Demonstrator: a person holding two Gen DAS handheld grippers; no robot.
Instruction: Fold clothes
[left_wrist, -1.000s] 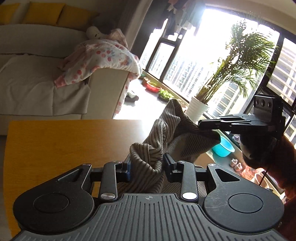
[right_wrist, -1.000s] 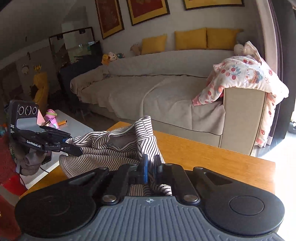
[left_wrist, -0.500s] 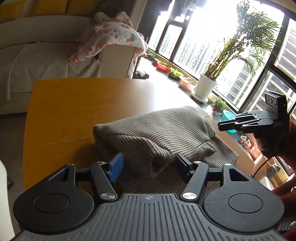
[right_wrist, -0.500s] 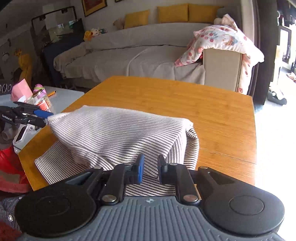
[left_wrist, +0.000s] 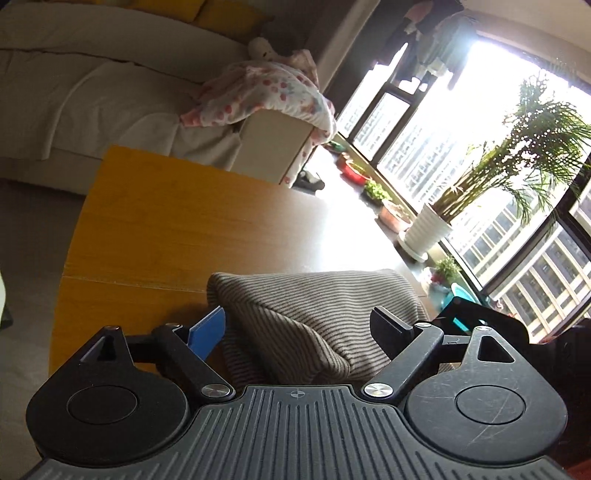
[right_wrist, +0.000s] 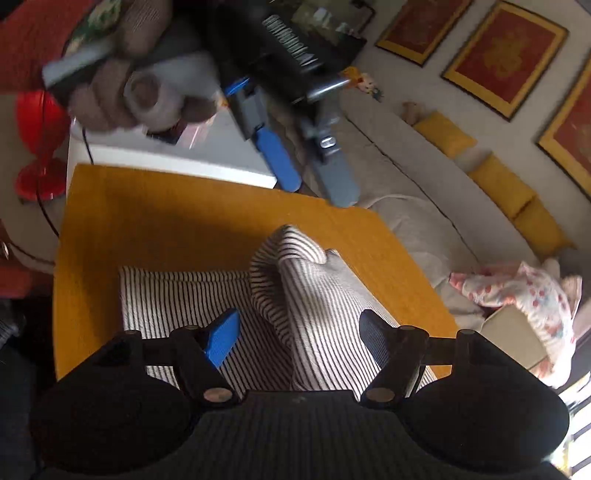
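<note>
A: Left wrist view first. Left gripper (left_wrist: 297, 328) is spread wide; its jaws have just been opening. The shirt (left_wrist: 314, 317) sits between them but neither pad presses on it. So it's released.

B: Where's the shirt?

A: On the table (left_wrist: 177, 229), near edge, bunched into a folded hump. The top layer is puffed up, not flat. The sofa (left_wrist: 92, 96) and plant (left_wrist: 517, 155) are background, skip them.

B: Right wrist view?

A: Right gripper (right_wrist: 295, 332) is spread too, and its jaws have also just been opening. Striped cloth lies under and between them, with no pinch. The shirt (right_wrist: 236, 295) lies on the table (right_wrist: 166, 210) with one ridge standing up in the middle. The left gripper (right_wrist: 306, 173) shows at the top, blurred, off the cloth, with the hand (right_wrist: 129, 88) on its grip.

B: Risks?

A: The fold isn't pressed. The standing ridge could slump sideways and undo the fold, since nothing holds it. And the cloth is close to the near table edge, so I'd guess a pad snagging the fabric on the way out would drag a layer off or skew the stack.

B: Stage?

A: A fold laid, both grippers let go. It likely needs smoothing or another fold.
</note>
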